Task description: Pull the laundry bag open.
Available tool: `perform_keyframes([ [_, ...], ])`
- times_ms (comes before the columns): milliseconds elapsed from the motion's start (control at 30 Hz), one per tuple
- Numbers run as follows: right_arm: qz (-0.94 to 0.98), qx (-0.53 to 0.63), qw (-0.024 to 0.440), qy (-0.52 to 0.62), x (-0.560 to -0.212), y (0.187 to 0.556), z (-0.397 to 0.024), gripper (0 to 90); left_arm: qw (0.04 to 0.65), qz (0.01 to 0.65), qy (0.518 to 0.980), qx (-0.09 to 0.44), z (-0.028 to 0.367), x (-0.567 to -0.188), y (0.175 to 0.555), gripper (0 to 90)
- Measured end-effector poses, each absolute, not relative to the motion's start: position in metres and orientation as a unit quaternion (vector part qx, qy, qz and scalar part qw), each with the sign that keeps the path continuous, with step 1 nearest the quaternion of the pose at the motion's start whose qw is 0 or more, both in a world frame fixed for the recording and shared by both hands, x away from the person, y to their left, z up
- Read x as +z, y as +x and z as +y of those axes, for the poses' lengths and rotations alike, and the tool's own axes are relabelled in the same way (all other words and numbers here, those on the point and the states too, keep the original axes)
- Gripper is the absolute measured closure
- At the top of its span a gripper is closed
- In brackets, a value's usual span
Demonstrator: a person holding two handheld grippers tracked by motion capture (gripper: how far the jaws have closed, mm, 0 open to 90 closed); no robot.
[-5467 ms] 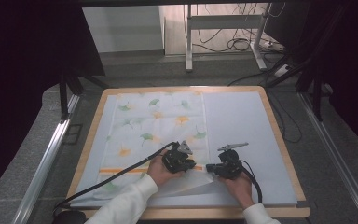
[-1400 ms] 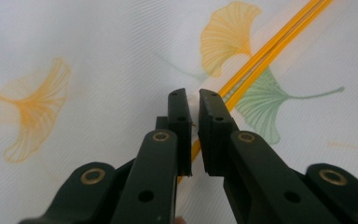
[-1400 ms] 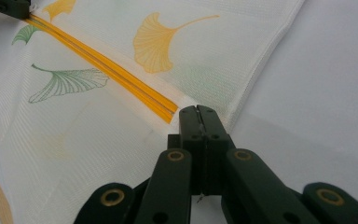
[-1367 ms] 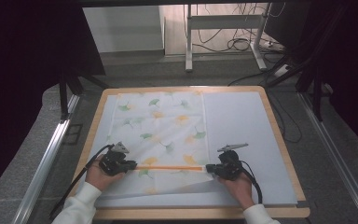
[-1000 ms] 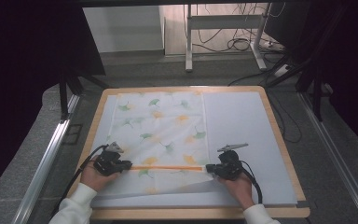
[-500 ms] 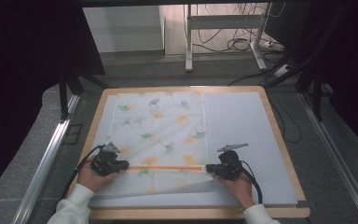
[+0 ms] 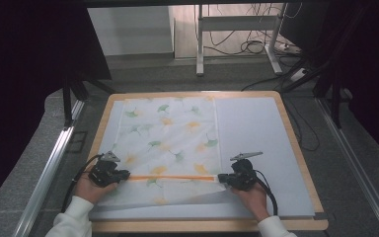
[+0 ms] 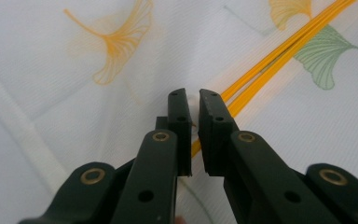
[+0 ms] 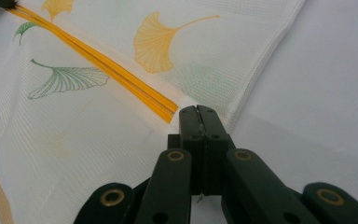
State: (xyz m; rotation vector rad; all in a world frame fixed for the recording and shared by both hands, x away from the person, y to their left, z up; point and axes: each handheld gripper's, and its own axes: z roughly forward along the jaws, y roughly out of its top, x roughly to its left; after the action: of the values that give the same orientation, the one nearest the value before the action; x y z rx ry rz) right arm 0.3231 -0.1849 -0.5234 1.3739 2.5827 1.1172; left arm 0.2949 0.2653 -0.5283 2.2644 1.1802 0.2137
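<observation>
Both claws are clamped on the near part of a white mesh cloth [image 7: 170,148] printed with ginkgo leaves. What lies under each hand is hidden from the high view, and the pinched material is hard to make out there.

Left gripper [image 7: 120,175]: in the left gripper view [image 8: 193,100] its jaws stand almost together, with a narrow slit between the pads. A small pale piece sits in that slit, at the end of the orange stripe [image 8: 279,49]; whether it is a zipper pull cannot be told.

Right gripper [image 7: 225,178]: in the right gripper view [image 9: 198,112] the jaws are pressed fully together on the cloth edge, at the other end of the orange stripe [image 9: 98,60].

Between the two grippers the stripe [image 7: 170,177] runs straight and level across the cloth. Below it, a flap of the cloth lies partly turned over toward the near edge.

The cloth rests on a pale mat [image 7: 256,128] set on a wood-rimmed table [image 7: 296,148], covering the left and middle of it. Behind the table stand a white frame leg [image 7: 199,44] and loose cables [image 7: 251,47] on the floor.
</observation>
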Motion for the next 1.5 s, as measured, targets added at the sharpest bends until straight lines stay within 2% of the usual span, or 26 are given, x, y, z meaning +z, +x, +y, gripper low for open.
perform_keyframes([
  [1500, 0.825, 0.357, 0.005, 0.439, -0.523, 0.323, -0.185, 89.8, 0.286, 0.491, 0.816, 0.102, 0.315, -0.530, 0.278, 84.4],
])
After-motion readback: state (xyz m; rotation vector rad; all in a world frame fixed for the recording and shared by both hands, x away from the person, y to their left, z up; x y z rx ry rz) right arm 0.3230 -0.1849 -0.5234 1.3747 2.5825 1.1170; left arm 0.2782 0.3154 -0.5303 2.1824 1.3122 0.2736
